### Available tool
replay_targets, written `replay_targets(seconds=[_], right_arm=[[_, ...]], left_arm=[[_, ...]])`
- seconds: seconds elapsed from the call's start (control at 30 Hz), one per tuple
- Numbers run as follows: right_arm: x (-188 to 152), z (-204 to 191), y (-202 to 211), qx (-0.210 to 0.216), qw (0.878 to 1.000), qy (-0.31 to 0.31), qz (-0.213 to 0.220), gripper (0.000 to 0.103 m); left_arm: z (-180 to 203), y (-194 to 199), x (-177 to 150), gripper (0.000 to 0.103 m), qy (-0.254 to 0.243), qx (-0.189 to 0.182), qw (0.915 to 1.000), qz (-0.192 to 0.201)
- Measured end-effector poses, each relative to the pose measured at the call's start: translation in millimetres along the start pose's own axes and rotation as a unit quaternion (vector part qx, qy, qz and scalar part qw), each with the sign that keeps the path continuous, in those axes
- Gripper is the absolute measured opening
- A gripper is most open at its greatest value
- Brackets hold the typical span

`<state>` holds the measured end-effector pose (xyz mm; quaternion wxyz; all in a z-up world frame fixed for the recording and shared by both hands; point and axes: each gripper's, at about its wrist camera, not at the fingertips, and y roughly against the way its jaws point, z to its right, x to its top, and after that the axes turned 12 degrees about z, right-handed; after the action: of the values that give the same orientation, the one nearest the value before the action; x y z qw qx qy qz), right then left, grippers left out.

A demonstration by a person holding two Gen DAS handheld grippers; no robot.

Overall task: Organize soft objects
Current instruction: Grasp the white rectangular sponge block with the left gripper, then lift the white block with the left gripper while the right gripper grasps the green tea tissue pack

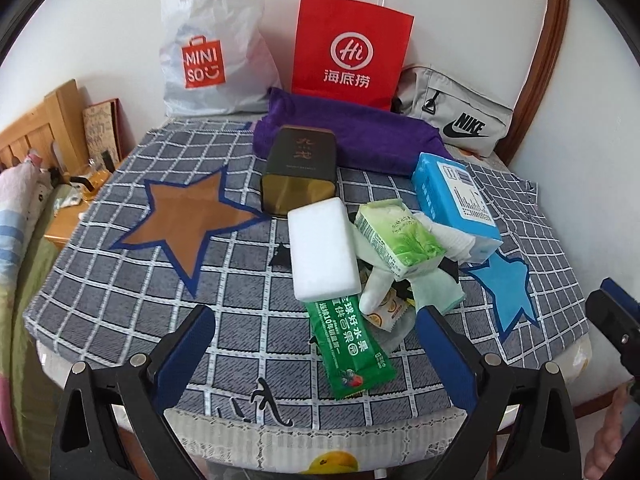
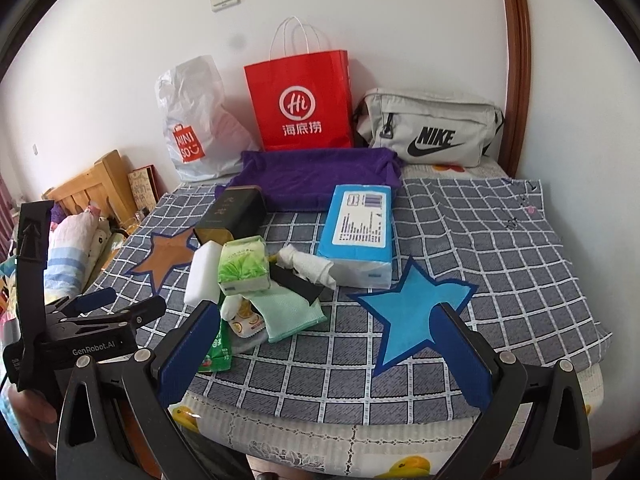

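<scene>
Left gripper spread wide, empty, above a green sachet; white sponge just ahead. Right gripper likewise agape, blue star between its fingers.

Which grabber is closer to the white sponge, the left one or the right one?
Left, probably. The left gripper is open and faces the white sponge almost straight ahead. The right gripper is also open but points at the blue star, with the sponge off to its left.
</scene>
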<state>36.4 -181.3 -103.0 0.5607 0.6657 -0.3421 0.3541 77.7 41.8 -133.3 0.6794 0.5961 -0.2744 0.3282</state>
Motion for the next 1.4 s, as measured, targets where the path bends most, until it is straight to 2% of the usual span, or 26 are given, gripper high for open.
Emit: replay_targets(seconds=[0.27,0.6,0.67,0.83,1.07,1.27,1.37,1.4], right_arm=[[-15,11,-36,-0.011,0.999,-0.002,-0.043,0.103],[-26,24,-71,-0.018,0.997,-0.013,-0.072,0.103],[-25,23,-76,-0.013,0.997,-0.015,-0.079,0.103],[-23,10,-89,0.003,0.996,-0.009,-0.087,0.103],[-10,-24,-110,0.05,0.995,0.01,-0.091,0.103],[-4,-56,-134,0.076,0.993,0.027,-0.091,0.102],[-7,-68,-148,0.081,0.991,0.039,-0.101,0.094],[-8,-71,-154,0.075,0.991,0.042,-0.106,0.087]], left_arm=[[-9,-40,4,0.093,0.016,-0.032,0.9992,-0.016],[-15,-84,8,0.062,0.038,-0.06,0.9967,-0.039],[-12,-89,8,0.05,0.029,-0.071,0.9962,-0.043],[-14,-85,10,0.048,0.015,-0.064,0.9973,-0.031],[-42,-71,15,0.048,0.002,0.005,0.9998,-0.02],[-69,-67,12,0.048,0.019,0.025,0.9992,-0.024],[-80,-68,6,0.048,0.03,0.027,0.9987,-0.03],[-82,-68,5,0.048,0.033,0.026,0.9987,-0.03]])
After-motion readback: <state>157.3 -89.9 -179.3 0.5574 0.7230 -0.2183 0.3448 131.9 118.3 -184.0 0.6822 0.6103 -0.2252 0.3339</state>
